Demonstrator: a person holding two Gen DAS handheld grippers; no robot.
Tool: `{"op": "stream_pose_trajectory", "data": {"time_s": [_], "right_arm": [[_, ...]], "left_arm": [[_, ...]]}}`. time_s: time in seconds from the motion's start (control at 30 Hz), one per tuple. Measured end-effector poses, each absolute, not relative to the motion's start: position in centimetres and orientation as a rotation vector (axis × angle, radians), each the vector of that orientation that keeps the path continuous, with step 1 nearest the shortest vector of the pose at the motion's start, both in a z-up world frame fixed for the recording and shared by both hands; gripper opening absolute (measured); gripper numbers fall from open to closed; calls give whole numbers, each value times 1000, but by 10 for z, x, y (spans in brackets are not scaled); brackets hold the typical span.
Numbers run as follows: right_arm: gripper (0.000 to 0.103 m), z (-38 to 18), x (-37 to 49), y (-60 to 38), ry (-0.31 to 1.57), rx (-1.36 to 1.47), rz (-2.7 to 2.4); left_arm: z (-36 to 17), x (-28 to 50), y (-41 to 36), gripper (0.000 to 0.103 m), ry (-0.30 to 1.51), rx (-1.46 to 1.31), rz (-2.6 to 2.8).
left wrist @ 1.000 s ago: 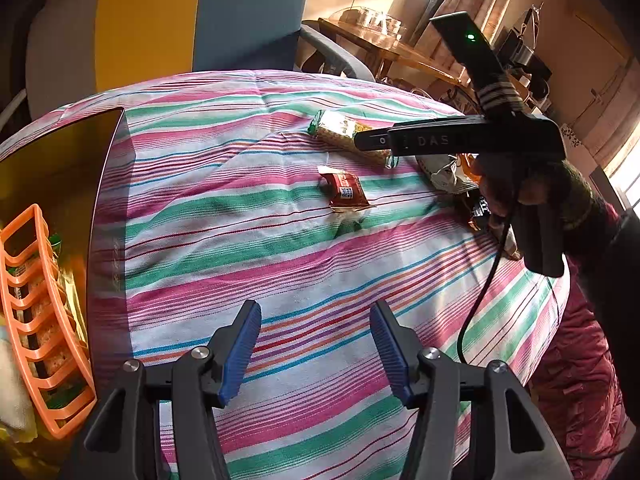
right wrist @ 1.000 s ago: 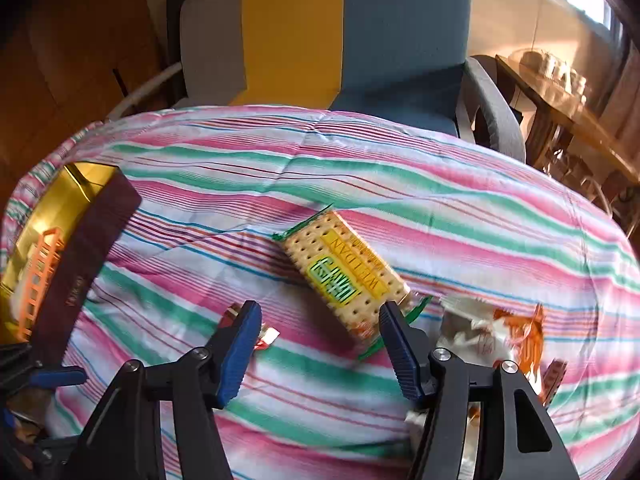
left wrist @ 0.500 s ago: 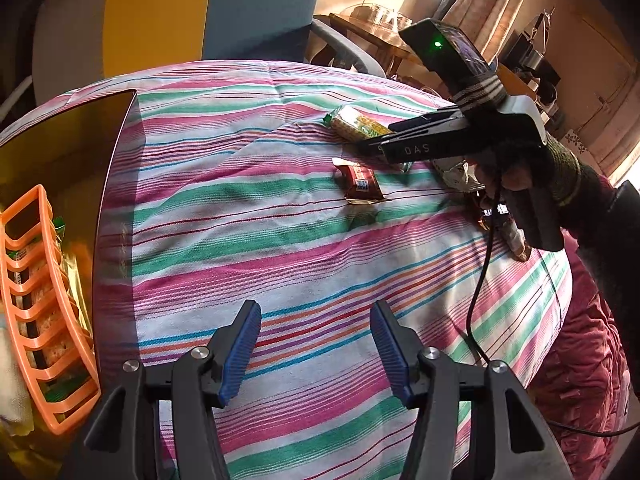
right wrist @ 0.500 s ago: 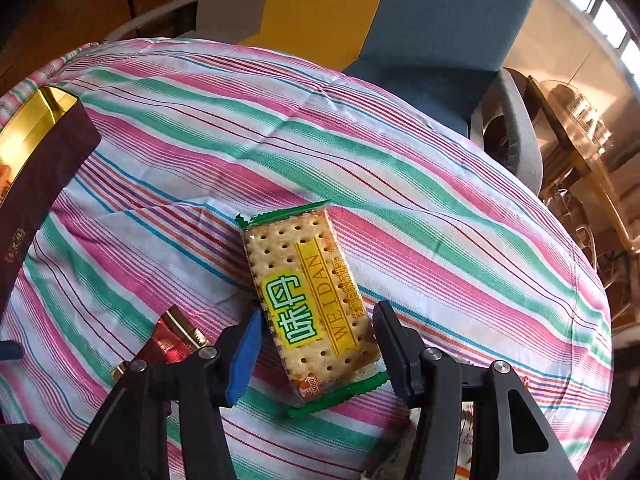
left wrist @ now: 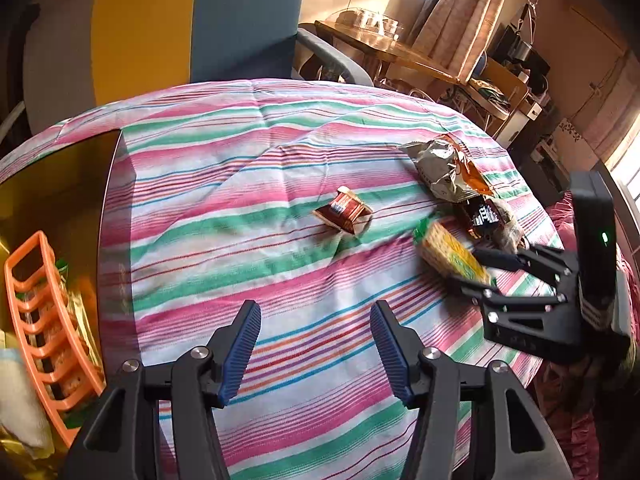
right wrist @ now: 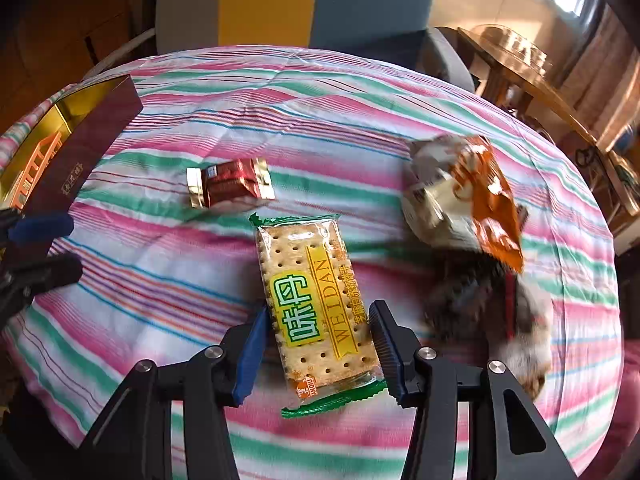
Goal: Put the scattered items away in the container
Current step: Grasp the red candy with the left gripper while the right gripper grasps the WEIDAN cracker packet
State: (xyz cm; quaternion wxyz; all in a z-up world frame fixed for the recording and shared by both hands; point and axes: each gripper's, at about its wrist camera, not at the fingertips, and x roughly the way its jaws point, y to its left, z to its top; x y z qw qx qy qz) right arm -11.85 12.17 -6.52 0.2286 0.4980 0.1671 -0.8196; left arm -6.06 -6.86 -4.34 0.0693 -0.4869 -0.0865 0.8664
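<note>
My right gripper (right wrist: 316, 344) is shut on a cracker packet (right wrist: 316, 304) with a green edge and a yellow label, held above the striped cloth. In the left wrist view the right gripper (left wrist: 476, 268) carries the cracker packet (left wrist: 452, 256) at the right. My left gripper (left wrist: 316, 348) is open and empty over the cloth. A gold-lined box (left wrist: 52, 184) with an orange rack (left wrist: 44, 320) sits at the left. A small red packet (left wrist: 344, 210), a crumpled orange-and-white bag (left wrist: 444, 168) and a dark packet (left wrist: 484, 216) lie on the cloth.
The striped cloth (left wrist: 240, 168) covers a rounded table. A blue, yellow and grey chair (left wrist: 180, 24) stands behind it. A wooden table (left wrist: 384, 40) with containers is at the back right. The box also shows in the right wrist view (right wrist: 80, 148).
My right gripper closed on the cracker packet, lifted it and carried it toward the near right side. The left gripper stayed open, shifting its view slightly.
</note>
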Motion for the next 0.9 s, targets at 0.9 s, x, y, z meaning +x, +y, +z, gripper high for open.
{"op": "stream_pose_trajectory", "data": {"time_s": [0.9], "right_arm": [[88,-86,-87,139,286,1297,-2278]], "left_arm": [[-72,-163,-10,56,179,-1522,2383]]}}
